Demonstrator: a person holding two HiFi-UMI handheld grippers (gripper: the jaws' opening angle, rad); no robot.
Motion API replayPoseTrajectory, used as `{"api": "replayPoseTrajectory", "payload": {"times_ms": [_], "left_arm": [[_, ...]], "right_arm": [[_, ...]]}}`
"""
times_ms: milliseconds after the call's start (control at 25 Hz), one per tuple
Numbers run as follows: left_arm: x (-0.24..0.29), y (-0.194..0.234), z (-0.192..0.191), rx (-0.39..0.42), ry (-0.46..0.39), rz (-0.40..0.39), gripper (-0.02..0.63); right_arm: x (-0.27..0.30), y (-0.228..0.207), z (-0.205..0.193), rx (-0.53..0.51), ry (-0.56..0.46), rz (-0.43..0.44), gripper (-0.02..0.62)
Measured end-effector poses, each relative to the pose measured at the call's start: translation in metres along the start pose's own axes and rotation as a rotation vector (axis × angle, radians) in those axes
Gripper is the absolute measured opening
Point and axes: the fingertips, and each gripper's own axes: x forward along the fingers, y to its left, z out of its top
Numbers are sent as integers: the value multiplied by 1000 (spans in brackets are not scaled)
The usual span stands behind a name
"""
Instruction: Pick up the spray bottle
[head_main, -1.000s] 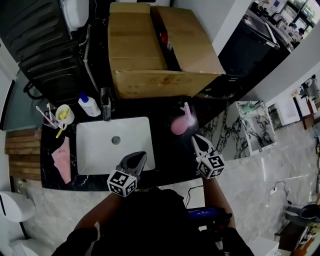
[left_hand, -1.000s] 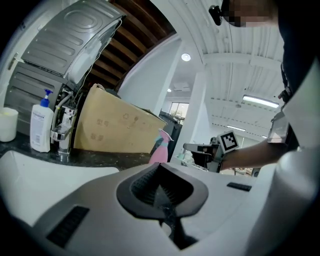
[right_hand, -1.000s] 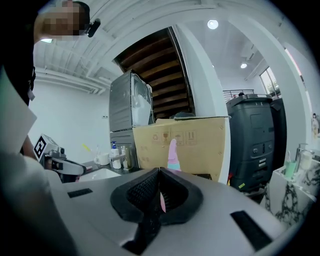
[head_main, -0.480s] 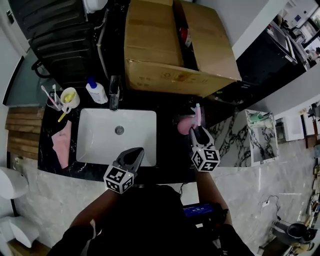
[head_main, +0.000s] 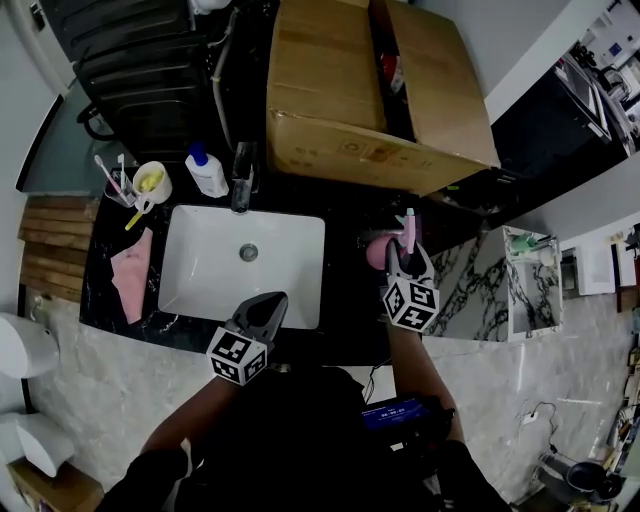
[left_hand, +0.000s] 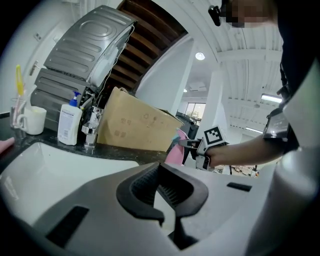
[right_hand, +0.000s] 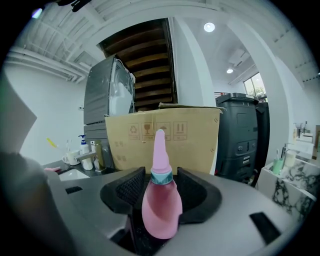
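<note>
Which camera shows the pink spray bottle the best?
The right gripper view: the pink spray bottle stands big and centred, nozzle to body. The head view shows it small from above; the left gripper view shows only a pink sliver.

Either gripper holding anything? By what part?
Nothing held. The right gripper has just been opening its jaws, which straddle the pink spray bottle at its body without clamping; the left gripper is shut, empty.

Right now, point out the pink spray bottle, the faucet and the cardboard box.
spray bottle (right_hand: 160, 212): right gripper view, on its pink body.
faucet (head_main: 241, 180): head view, on its metal body behind the sink.
cardboard box (head_main: 330, 95): head view, on its closed left top flap.
</note>
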Motion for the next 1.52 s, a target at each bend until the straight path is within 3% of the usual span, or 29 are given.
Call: {"api": "replayPoseTrajectory", "payload": {"times_ms": [400,760,1160,1520], "left_arm": [[-6,4,-1,-1,10,28,8],[-7,5,-1,5,11,26,8],[-3,5,4,17,12,-5,8],[3,-9,1,36,35,-86,8]], "right_arm": [[10,-5,-3,3,-8,-20,181],[7,-5,-2,13,-21,13,170],[-1,-2,1,22,-36,71,166],[-30,4,9,45,-95,129,166]]}}
